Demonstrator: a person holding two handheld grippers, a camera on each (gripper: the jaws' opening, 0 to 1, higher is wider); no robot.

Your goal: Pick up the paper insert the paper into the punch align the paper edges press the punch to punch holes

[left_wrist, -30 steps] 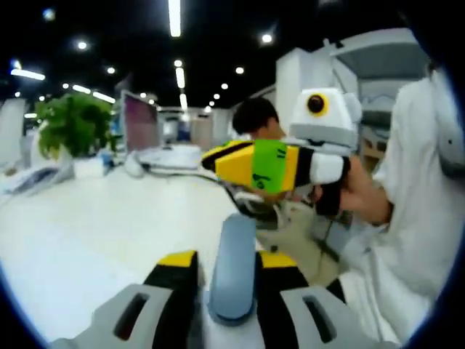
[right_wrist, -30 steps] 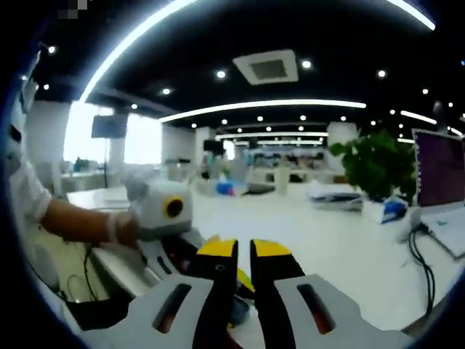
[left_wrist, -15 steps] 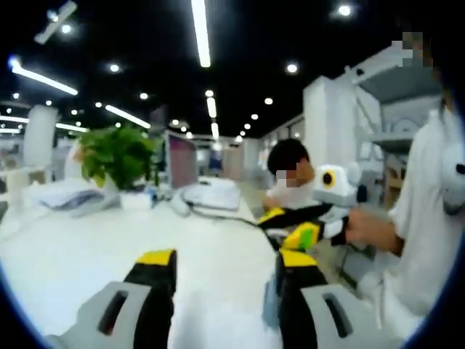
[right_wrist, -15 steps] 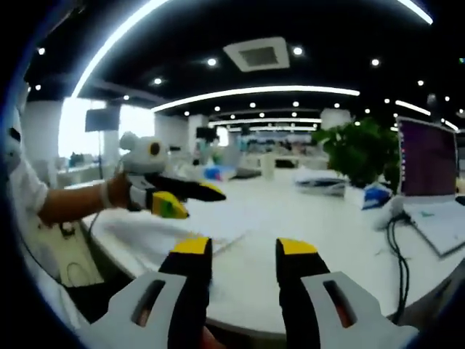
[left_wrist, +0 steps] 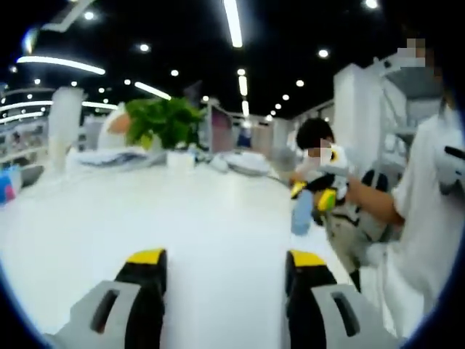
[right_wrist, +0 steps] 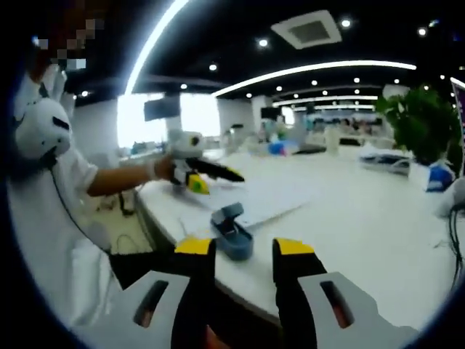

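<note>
A blue hole punch [right_wrist: 232,234] stands on the white table [right_wrist: 349,218] near its front edge, just beyond my right gripper [right_wrist: 244,249], which is open and holds nothing. Behind the punch a white sheet of paper [right_wrist: 254,200] lies flat. My left gripper [right_wrist: 232,174], held in a hand, hovers over the far end of the paper. In the left gripper view my left gripper [left_wrist: 225,263] is open over the bare table [left_wrist: 182,218]. There the punch [left_wrist: 301,212] shows small at the right, below the right gripper [left_wrist: 312,196].
A potted plant [left_wrist: 167,120] and a monitor [left_wrist: 219,131] stand at the table's far side. A seated person [left_wrist: 316,142] is beyond the table edge. The plant [right_wrist: 418,116] shows at the right, and the holder's white sleeve [right_wrist: 65,182] at the left.
A second ago both grippers were shut, the left one on the punch's handle. Both opened and drew back. The punch now stands free on the table.
</note>
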